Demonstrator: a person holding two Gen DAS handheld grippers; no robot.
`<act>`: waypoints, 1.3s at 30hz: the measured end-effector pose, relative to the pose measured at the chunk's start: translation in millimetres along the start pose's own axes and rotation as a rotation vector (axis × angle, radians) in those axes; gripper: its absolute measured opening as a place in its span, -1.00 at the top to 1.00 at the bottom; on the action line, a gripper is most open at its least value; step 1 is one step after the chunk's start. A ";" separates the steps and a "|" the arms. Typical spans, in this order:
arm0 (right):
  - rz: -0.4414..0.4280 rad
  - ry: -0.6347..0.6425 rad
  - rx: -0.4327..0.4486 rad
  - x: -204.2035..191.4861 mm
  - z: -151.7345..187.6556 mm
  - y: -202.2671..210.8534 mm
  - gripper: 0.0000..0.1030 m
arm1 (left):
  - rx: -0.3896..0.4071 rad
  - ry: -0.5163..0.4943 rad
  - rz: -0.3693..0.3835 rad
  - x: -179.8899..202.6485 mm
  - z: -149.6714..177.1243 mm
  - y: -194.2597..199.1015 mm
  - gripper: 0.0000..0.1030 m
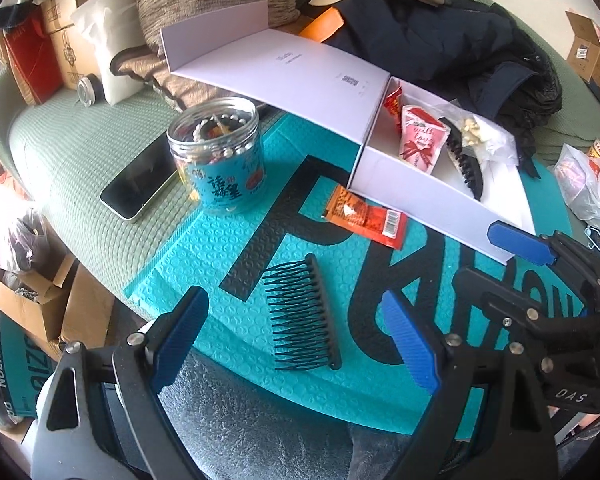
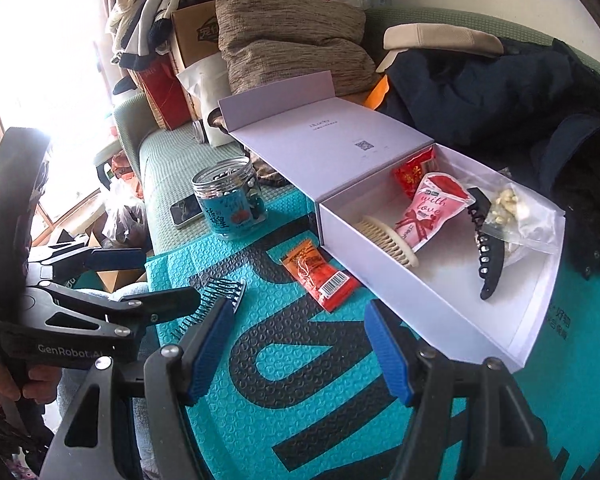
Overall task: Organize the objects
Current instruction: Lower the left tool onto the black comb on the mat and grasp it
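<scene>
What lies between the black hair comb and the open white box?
The orange-red snack packet lies between comb and box, flat on the teal mat, in both views.

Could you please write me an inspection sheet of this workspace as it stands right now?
Surface: teal bubble mailer with black lettering, on a green quilted couch cushion.
Job's things: black plastic hair comb and orange snack sachet lie loose on the mailer; open white cardboard box holds a black claw clip, a pink pouch and a bristle brush.
Clutter: clear bead jar, phone, dark jacket.
Grippers: left hand-held gripper open above the comb; right hand-held gripper open, empty.
Cables: nothing seen.
Surroundings: brown pillows, cardboard cartons.
</scene>
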State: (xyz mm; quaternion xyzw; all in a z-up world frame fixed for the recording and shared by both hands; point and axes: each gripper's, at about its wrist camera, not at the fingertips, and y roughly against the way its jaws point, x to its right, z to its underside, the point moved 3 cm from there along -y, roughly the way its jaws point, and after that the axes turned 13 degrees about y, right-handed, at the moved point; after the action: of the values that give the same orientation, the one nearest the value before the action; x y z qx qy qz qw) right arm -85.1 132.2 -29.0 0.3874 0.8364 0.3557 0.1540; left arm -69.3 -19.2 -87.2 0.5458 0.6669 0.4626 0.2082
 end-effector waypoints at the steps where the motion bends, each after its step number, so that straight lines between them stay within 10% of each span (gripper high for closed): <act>1: -0.001 0.002 -0.006 1.1 0.6 -4.0 -0.33 | -0.004 0.004 -0.002 -0.5 0.7 -3.4 -0.71; 19: -0.066 -0.036 -0.072 24.6 8.5 -48.6 -0.33 | -0.097 0.034 -0.062 3.3 16.1 -65.0 -0.70; 29: -0.074 -0.023 -0.094 23.0 -0.7 -77.4 -0.32 | -0.045 -0.027 -0.117 4.0 8.1 -73.2 -0.04; 39: -0.086 0.005 -0.116 11.8 -10.8 -100.9 -0.28 | -0.037 -0.019 -0.088 -16.0 -5.4 -74.6 0.01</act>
State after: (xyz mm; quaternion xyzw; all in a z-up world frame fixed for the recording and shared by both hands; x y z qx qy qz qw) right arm -152.9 90.9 -93.3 0.3408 0.8305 0.3978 0.1892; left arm -108.4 -34.3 -151.2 0.5164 0.6795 0.4600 0.2448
